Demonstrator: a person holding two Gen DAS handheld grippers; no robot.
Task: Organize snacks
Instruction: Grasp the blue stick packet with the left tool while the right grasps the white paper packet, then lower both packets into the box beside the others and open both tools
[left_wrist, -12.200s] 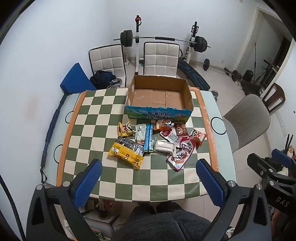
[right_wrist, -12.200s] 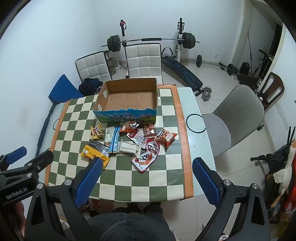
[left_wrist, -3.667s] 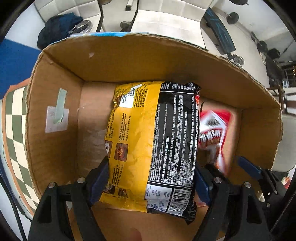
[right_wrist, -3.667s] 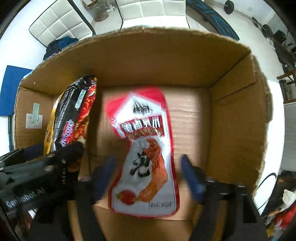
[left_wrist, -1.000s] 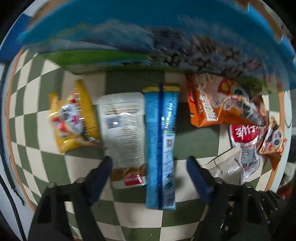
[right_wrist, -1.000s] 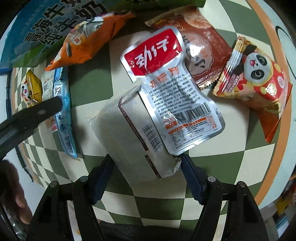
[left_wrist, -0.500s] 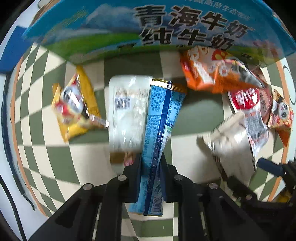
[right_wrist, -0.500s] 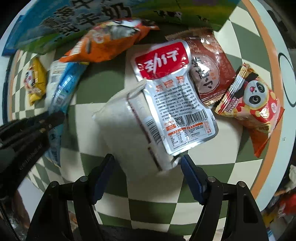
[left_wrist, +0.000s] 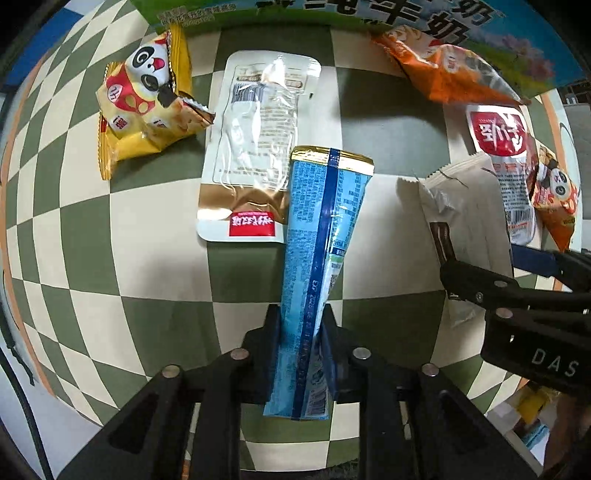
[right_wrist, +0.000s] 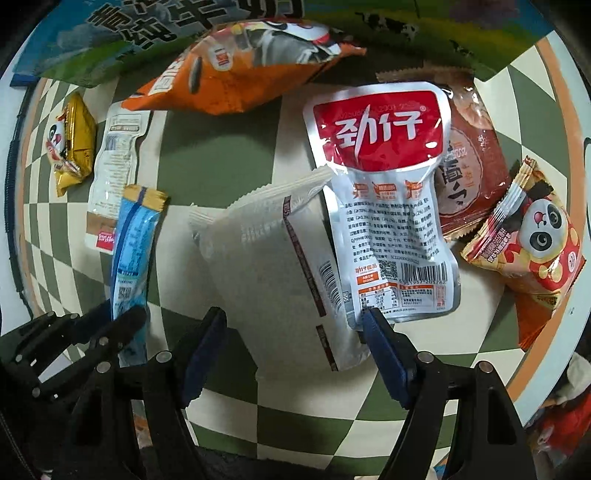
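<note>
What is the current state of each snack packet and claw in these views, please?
left claw: shut on blue packet, jaws easing open.
blue packet: pinched at one end, far end raised.
right claw: closing around white packet.
white packet: between the pads, partly under the red-and-silver pouch.
red-and-silver pouch: lying across the white packet.
yellow panda packet: loose on the cloth.
orange bag: resting against the box.

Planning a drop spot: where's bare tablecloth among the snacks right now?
Free: the near strip of the checkered cloth, below the white pouch and yellow panda pack; also a dark square between the pouch and the orange bag. Crowded: around the white packet, red-label pouch and red panda pack.
</note>
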